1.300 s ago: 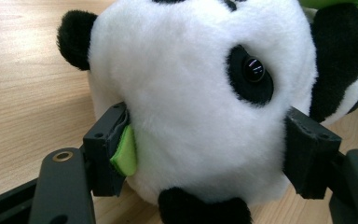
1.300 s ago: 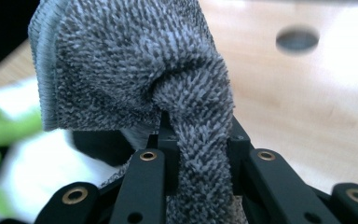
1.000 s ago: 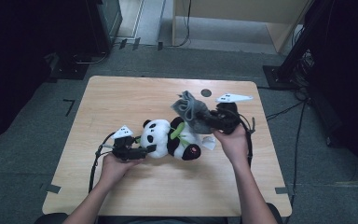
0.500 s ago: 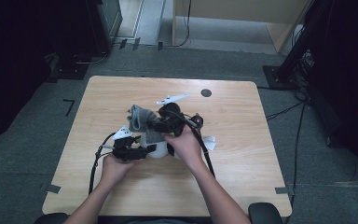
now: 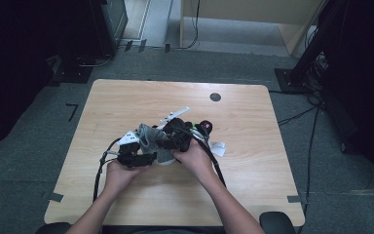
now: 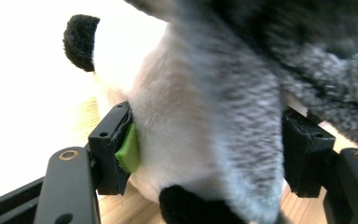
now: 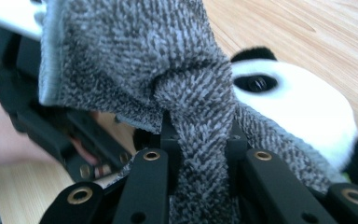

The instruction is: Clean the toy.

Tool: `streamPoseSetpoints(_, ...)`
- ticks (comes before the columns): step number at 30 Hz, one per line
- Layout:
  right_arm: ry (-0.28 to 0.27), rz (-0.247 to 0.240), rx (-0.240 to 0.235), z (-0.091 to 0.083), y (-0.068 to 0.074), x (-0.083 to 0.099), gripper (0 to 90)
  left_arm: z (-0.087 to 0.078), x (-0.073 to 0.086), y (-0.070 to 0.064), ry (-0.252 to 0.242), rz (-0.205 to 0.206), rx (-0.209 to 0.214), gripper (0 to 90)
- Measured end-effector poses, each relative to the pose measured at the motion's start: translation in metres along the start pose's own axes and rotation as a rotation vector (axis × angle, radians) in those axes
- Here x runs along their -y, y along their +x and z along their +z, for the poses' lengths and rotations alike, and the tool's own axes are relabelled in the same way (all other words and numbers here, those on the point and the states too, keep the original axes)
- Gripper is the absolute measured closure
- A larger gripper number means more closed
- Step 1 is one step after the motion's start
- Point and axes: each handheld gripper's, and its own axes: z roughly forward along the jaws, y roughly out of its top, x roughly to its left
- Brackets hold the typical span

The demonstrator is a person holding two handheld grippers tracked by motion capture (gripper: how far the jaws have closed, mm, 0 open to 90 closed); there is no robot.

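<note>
Centre of high view: grey cloth (image 7: 186, 74) pinched in closed right gripper (image 7: 200, 154), draped over panda toy (image 6: 182, 135); panda head clamped between partly closed left gripper (image 6: 205, 154) jaws, on table (image 5: 272, 161).

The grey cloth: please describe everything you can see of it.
The grey cloth looks like soft terry with a fine looped weave, grey with a paler edge. It is bunched and folded, not flat. The right gripper pinches a gathered strip of it between its fingers. It drapes over the head of the toy panda, near the middle of the wooden table, and hangs in front of the left gripper.
</note>
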Motion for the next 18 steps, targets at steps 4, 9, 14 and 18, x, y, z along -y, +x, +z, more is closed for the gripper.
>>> streamPoseSetpoints(4,0.020,-0.007,0.005,-0.010,-0.009,0.008,78.2,0.000,0.000,0.001,-0.003,-0.015,0.003,31.1)
streamPoseSetpoints(9,0.025,0.023,0.025,-0.026,-0.026,0.022,78.0,0.000,0.000,0.001,-0.007,-0.012,0.011,31.7)
streamPoseSetpoints(14,-0.003,0.015,0.052,-0.038,-0.034,0.028,78.1,0.000,0.000,0.001,-0.008,-0.010,0.012,31.9)
streamPoseSetpoints(18,-0.004,0.006,0.052,-0.043,-0.037,0.030,78.2,0.000,0.000,0.001,-0.012,-0.009,0.014,31.8)
